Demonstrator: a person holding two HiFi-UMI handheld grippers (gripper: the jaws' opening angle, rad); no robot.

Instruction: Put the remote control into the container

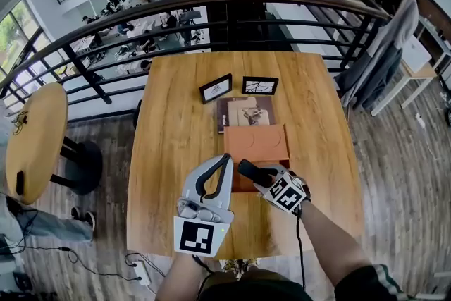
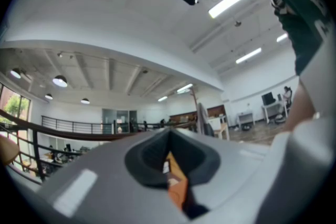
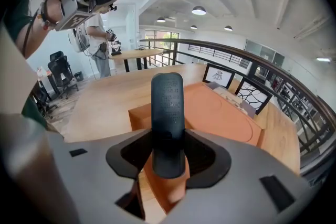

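Since the remote control [image 3: 167,105] looks light, stiff and probably slippery, the right gripper [image 3: 168,152] clamps its jaws on the narrow sides; the left gripper [image 2: 169,138] jaws are closed, empty.

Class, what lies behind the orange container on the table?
A brown book lies directly behind the orange container, with two black picture frames beyond it. The container hides the book's near edge.
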